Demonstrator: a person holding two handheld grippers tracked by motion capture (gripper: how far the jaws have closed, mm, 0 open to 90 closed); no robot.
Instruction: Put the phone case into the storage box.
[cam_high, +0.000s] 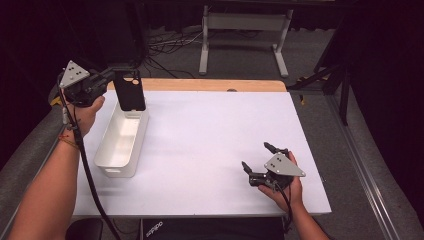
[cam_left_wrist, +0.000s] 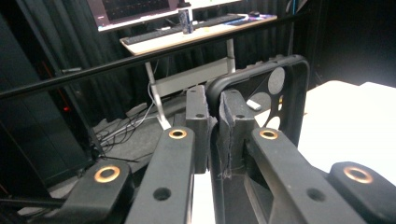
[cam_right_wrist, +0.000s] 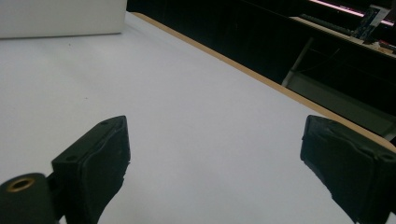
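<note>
A black phone case (cam_high: 129, 90) hangs upright over the far end of a white bin (cam_high: 120, 142) at the table's left. My left gripper (cam_high: 111, 75) is shut on the case's upper edge; in the left gripper view the case (cam_left_wrist: 280, 93) runs off to the right of the pinching pads (cam_left_wrist: 233, 121), its round camera hole showing. My right gripper (cam_high: 257, 156) rests on the white table near the front right, open, with nothing between its fingers (cam_right_wrist: 100, 154).
The white table top (cam_high: 210, 140) has a wooden strip (cam_high: 210, 85) along its far edge. A white desk frame (cam_high: 245, 30) and cables lie on the floor beyond. A corner of the bin (cam_right_wrist: 60, 18) appears in the right gripper view.
</note>
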